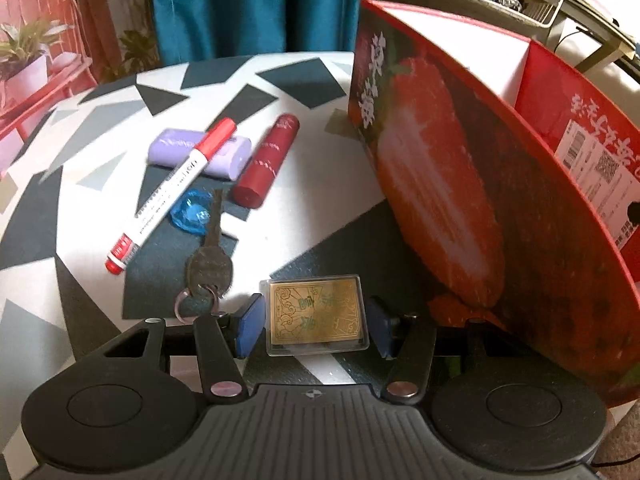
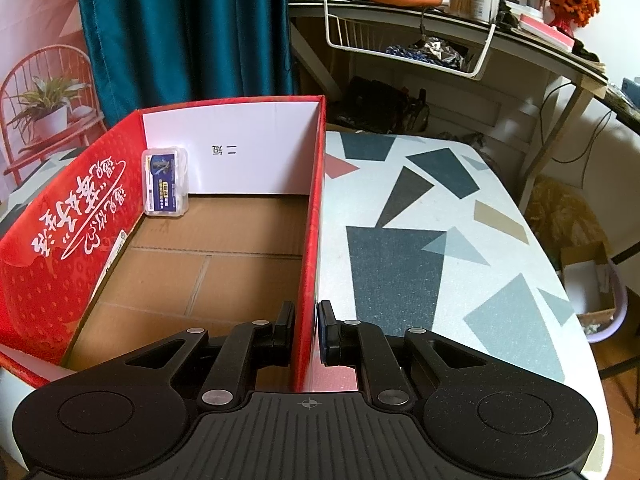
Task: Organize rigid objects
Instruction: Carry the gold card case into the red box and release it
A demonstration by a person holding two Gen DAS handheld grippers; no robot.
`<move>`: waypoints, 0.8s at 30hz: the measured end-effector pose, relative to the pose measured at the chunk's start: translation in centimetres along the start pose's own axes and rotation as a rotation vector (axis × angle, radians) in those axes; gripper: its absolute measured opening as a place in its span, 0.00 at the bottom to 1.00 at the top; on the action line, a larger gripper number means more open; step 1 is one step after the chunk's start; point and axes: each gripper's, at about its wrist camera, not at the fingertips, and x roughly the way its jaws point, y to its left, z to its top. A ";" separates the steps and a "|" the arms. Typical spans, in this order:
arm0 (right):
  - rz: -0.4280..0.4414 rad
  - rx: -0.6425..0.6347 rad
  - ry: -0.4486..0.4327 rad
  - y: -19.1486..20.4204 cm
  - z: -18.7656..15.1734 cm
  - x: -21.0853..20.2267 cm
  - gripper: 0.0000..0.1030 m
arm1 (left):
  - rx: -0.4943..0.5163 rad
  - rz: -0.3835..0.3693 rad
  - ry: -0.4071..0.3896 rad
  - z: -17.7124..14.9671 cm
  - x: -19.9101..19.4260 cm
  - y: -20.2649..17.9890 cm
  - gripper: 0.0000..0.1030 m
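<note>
**Card between open jaws, box wall pinned: slip risks on both sides**

Left wrist view: left gripper points steeply down at the near edge of the table, jaws partway open and straddling a gold card in a clear case. The left blue pad sits just beside the card's edge and the right pad is apart from it, so there is no grip yet. Risks: the card lies flat and thin, so closing pads may ride over it or skate it along the tabletop; the key on a ring lies just beside the left finger and could get nudged or snagged. Red marker, purple case, red tube and blue gem sit further toward the far edge, untouched. Red strawberry box stands along the right side.

Right wrist view: right gripper also angles down, jaws closed tight on the box's right wall, one finger inside, one outside. Only a small clear case leans in the far left corner of the box floor. Risk, as I judge it: pulling on that thin cardboard wall could tip or drag the box.
</note>
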 end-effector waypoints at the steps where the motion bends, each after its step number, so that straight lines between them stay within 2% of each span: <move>1: -0.001 0.000 -0.001 0.0 0.0 0.0 0.10 | -0.002 0.001 -0.009 0.1 -0.2 0.1 0.56; 10: -0.008 -0.003 -0.005 0.1 0.0 0.0 0.10 | -0.025 -0.012 -0.123 2.8 -3.4 1.1 0.56; 14: -0.022 -0.084 -0.005 0.8 -0.1 -0.3 0.10 | -0.063 -0.038 -0.173 3.9 -5.0 1.8 0.56; 24: 0.004 -0.074 -0.017 0.3 -0.3 -0.3 0.11 | -0.064 -0.063 -0.203 5.4 -5.9 2.1 0.56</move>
